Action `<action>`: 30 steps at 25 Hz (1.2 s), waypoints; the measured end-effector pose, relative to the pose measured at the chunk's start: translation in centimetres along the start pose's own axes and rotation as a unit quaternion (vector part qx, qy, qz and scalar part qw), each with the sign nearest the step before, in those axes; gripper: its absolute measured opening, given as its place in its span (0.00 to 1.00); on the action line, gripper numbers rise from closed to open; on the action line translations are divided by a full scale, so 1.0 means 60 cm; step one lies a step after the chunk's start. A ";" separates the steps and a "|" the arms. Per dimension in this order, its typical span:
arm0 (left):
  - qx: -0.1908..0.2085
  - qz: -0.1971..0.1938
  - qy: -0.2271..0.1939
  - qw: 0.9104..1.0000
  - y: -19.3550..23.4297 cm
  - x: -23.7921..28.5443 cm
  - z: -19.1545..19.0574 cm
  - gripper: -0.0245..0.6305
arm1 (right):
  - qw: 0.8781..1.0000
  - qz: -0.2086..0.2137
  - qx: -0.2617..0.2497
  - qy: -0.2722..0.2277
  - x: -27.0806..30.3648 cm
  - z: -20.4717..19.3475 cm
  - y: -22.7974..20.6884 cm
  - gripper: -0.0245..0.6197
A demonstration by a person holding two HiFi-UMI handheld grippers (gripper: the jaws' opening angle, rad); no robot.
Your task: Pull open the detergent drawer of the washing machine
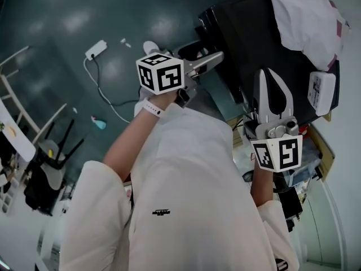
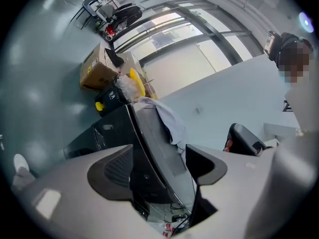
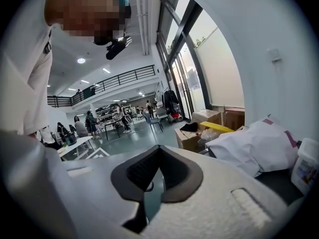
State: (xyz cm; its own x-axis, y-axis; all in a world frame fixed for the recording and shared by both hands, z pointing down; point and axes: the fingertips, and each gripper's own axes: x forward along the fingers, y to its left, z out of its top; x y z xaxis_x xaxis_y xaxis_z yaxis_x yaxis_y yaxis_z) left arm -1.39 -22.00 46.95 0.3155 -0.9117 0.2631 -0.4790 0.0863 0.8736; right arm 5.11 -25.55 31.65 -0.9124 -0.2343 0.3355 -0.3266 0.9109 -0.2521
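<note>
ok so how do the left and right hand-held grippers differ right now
The left hand-held gripper has its jaws apart, and the washing machine's edge shows through the gap. The right hand-held gripper has its jaws together with nothing between them. In the head view the left one points sideways at the machine, while the right one points up the picture, toward the machine's top. Both hold nothing.

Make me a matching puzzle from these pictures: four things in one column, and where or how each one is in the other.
Things:
1. left gripper
2. right gripper
3. white cloth
4. power strip

Place or state:
A. lying on the floor
B. jaws together
C. on top of the washing machine
D. jaws apart

Pairs: 1-D, 2-B, 3-C, 4-A.
</note>
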 end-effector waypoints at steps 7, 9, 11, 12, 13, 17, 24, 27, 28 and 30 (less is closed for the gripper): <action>-0.024 -0.024 0.002 0.999 0.052 0.033 -0.025 0.62 | 1.000 -0.008 0.011 0.011 0.006 -0.026 -0.008 0.05; -0.032 -0.031 0.007 0.999 0.068 0.043 -0.032 0.65 | 1.000 -0.011 0.016 0.016 0.006 -0.035 -0.008 0.05; -0.043 -0.038 0.014 0.998 0.080 0.055 -0.043 0.69 | 0.999 -0.013 0.020 0.024 0.005 -0.044 -0.010 0.05; -0.049 -0.044 0.016 0.998 0.083 0.062 -0.046 0.71 | 0.999 -0.014 0.021 0.027 0.005 -0.048 -0.011 0.05; -0.053 -0.050 0.016 0.997 0.086 0.069 -0.047 0.75 | 0.999 -0.014 0.021 0.029 0.005 -0.051 -0.012 0.05; -0.062 -0.071 0.018 0.995 0.095 0.087 -0.049 0.85 | 0.999 -0.019 0.027 0.036 0.004 -0.066 -0.016 0.05; -0.068 -0.086 0.015 0.994 0.109 0.098 -0.041 0.92 | 0.998 -0.030 0.042 0.036 0.004 -0.080 -0.022 0.05; -0.077 -0.095 0.027 0.992 0.106 0.118 -0.047 0.90 | 0.998 -0.031 0.048 0.037 0.002 -0.086 -0.023 0.05; -0.077 -0.094 0.029 0.992 0.107 0.122 -0.049 0.87 | 0.998 -0.031 0.048 0.038 0.002 -0.089 -0.023 0.05; -0.080 -0.098 0.025 0.992 0.107 0.120 -0.048 0.84 | 0.998 -0.030 0.049 0.038 0.002 -0.092 -0.023 0.05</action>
State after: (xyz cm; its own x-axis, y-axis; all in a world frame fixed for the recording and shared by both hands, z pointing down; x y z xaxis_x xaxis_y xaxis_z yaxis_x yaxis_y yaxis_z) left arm 0.19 -26.87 55.67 0.4320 -0.8965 0.0984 -0.2690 -0.0240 0.9628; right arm 6.80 -24.99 37.05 -0.8703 -0.2584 0.4193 -0.4066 0.8574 -0.3154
